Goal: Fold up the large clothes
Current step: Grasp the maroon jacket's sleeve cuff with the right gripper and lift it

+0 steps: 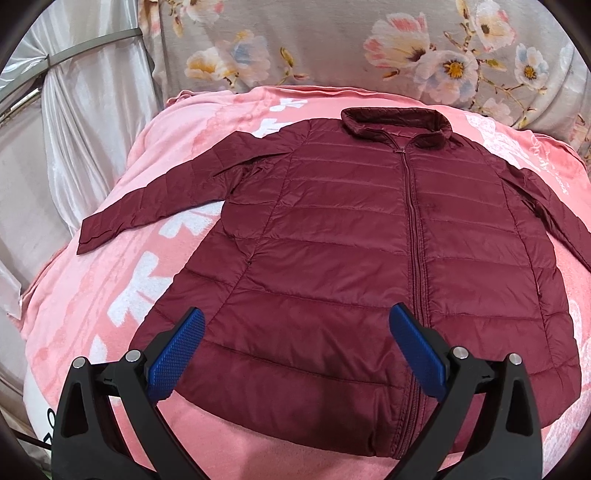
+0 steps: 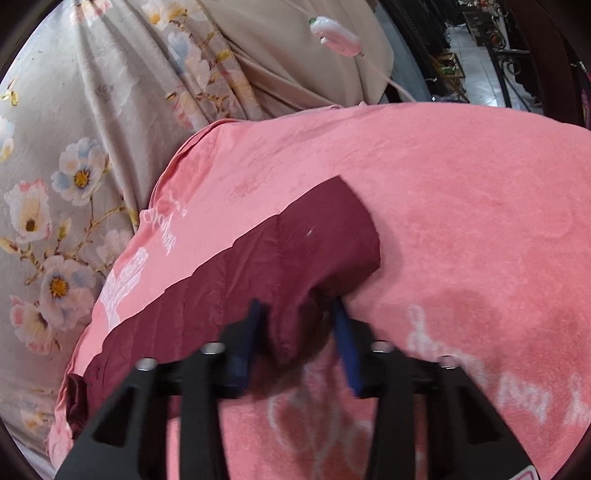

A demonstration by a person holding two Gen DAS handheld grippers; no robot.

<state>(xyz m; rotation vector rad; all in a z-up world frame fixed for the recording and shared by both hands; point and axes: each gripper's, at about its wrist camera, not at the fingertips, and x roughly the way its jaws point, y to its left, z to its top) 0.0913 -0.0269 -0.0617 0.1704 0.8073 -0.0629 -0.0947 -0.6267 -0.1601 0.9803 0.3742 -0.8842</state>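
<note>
So your dark red quilted puffer jacket [image 1: 351, 236] is lying front-up and zipped on the pink fleece blanket with white patterns [image 1: 122, 280], which is covering the bed. The stand-up collar [image 1: 397, 127] is pointing away from you, the hem is sitting nearest your left gripper, and one long sleeve [image 1: 162, 195] is stretching out flat toward the left edge of the blanket.

Your left gripper [image 1: 295, 350] is hovering over the bottom hem area with its jaws wide apart, the blue textured pads [image 1: 177, 354] not touching anything. The zipper line is running up just beside the right-hand pad.

Over on the other side, your right gripper [image 2: 295, 332] is at the other sleeve [image 2: 258, 273], near its cuff end. The sleeve fabric is bunching up between the two blue pads [image 2: 347, 343], and the jaws are looking closed in on it, pinching a fold of the fabric. That view is a bit blurry, so the exact contact is hard to read, but the cloth is clearly sitting between the pads and puffing up above them.

Behind the blanket you're seeing a grey floral-print fabric [image 1: 369, 44], shiny white curtains [image 1: 74, 92] off to the left, and a small pink-and-white corded controller [image 2: 334, 35] lying on beige cloth in the right wrist view.
</note>
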